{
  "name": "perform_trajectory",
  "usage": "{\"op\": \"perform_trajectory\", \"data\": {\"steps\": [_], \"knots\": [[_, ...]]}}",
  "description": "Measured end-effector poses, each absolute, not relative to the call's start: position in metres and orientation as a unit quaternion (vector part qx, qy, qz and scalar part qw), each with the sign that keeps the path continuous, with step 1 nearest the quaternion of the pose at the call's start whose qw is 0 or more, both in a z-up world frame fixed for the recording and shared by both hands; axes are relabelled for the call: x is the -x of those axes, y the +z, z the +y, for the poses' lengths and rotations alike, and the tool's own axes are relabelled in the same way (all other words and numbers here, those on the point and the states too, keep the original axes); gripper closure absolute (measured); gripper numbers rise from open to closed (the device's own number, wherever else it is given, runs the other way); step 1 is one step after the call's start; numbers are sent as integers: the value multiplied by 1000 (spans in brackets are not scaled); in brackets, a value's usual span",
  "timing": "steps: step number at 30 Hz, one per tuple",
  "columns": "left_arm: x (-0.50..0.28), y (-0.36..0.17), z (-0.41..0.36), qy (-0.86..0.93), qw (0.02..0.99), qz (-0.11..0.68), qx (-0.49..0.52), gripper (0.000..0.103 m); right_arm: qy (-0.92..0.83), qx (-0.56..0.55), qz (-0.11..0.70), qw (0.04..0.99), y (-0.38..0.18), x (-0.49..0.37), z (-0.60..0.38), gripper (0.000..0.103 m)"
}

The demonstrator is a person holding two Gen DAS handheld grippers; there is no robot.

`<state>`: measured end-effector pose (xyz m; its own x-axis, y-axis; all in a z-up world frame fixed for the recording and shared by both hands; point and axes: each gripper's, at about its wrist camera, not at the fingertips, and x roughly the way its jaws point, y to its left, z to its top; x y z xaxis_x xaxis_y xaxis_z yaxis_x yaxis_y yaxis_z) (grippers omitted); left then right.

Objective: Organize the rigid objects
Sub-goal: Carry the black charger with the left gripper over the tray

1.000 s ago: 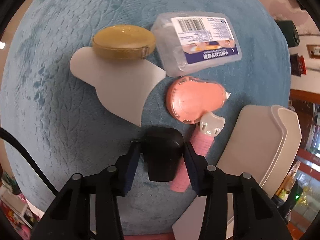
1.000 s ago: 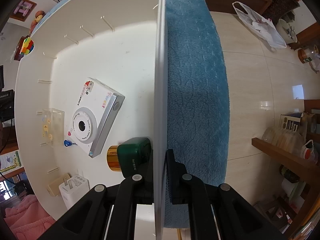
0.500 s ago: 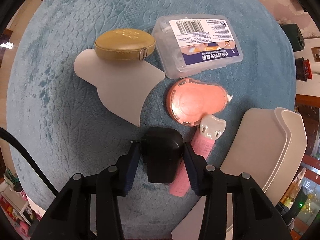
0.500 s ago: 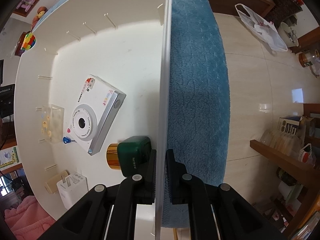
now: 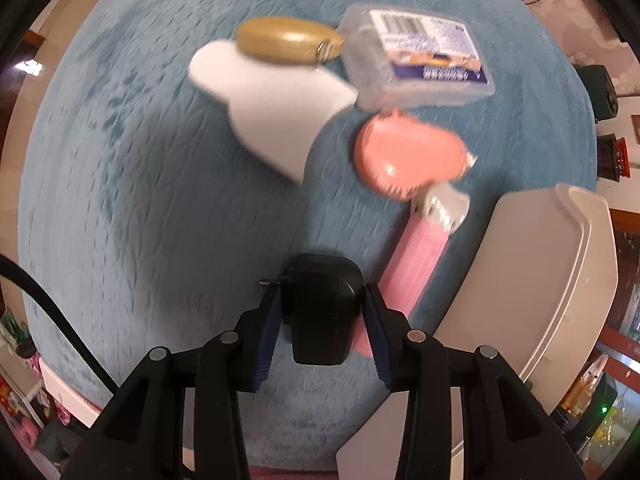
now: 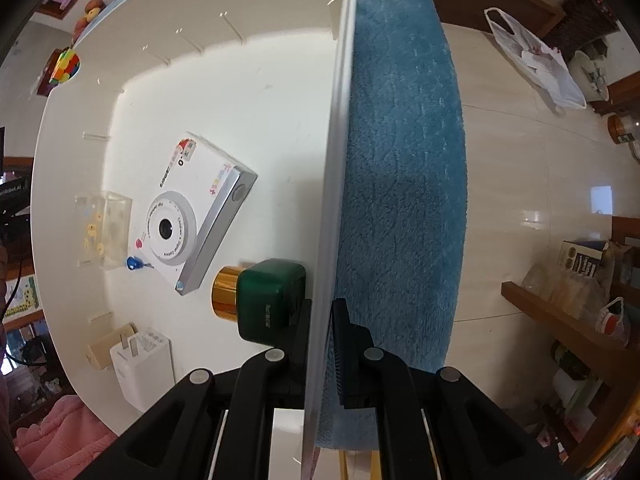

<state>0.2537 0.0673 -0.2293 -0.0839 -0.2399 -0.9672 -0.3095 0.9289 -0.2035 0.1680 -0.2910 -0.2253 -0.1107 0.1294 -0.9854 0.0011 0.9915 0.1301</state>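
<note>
Left gripper (image 5: 320, 312), pointing steeply down, clamps a black plug (image 5: 320, 304); open blue surface (image 5: 140, 200) lies left. Right gripper (image 6: 320, 340) pinches the bin wall (image 6: 336, 160).

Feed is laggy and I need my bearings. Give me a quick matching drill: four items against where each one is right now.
Items:
1. black adapter
2. toy camera
3. gold oval case
4. bin wall

Places:
A. resting on the white card
B. pinched by the right hand-held gripper
C. between the pads of the left hand-held gripper
D. lying inside the white bin

Pairs: 1-C, 2-D, 3-A, 4-B
</note>
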Motion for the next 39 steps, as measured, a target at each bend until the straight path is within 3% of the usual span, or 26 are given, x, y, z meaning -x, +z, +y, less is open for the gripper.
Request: {"op": "perform_trajectory", "data": {"steps": [10, 24, 39], "knots": [[-195, -208, 67, 43, 658, 725, 199, 59, 66, -22, 744, 664, -224, -166, -287, 95], [-158, -98, 52, 24, 749, 649, 130, 59, 89, 6, 744, 662, -221, -167, -281, 94], [-159, -84, -24, -95, 766, 632, 70, 59, 90, 8, 744, 662, -220, -167, -278, 94]]}}
